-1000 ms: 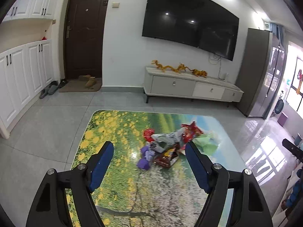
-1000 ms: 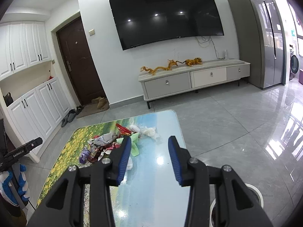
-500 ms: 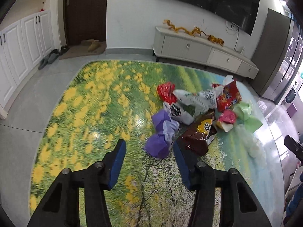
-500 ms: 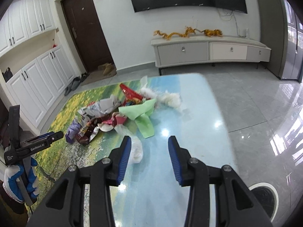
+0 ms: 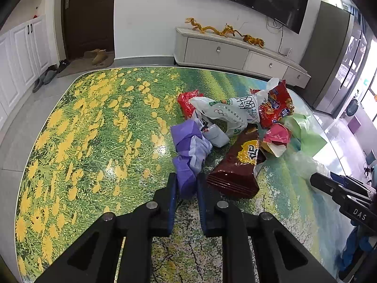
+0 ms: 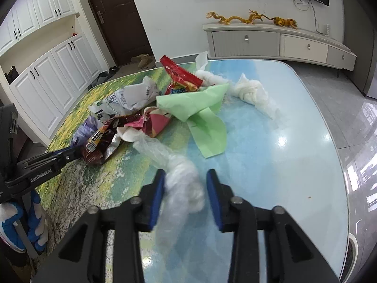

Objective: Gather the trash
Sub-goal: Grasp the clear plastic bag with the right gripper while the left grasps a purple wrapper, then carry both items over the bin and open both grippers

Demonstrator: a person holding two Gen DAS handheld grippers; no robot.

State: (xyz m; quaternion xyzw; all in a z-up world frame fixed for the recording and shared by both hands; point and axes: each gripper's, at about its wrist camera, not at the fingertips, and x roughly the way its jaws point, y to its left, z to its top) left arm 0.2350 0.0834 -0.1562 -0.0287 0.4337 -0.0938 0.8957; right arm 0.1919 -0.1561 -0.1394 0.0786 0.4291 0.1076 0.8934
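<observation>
A pile of trash lies on the flower-print table (image 5: 89, 129): a purple plastic bag (image 5: 188, 148), a brown snack packet (image 5: 238, 167), a white printed bag (image 5: 226, 113), red wrappers (image 5: 275, 108), green paper (image 6: 200, 110), a white tissue wad (image 6: 252, 94). My left gripper (image 5: 185, 184) is shut on the near end of the purple bag. My right gripper (image 6: 185, 184) is open, its jaws on either side of a clear crumpled plastic bag (image 6: 181, 181) at the pile's near edge; the left pad touches it.
The right gripper's tip shows at the right in the left wrist view (image 5: 339, 191); the left gripper shows at the left in the right wrist view (image 6: 47, 160). A TV cabinet (image 5: 235, 54), white cupboards (image 6: 47, 75) and a door stand beyond the table.
Both grippers moved forward and down to the pile. The left jaws closed on the purple bag. The right jaws came around the clear plastic bag, still open.
</observation>
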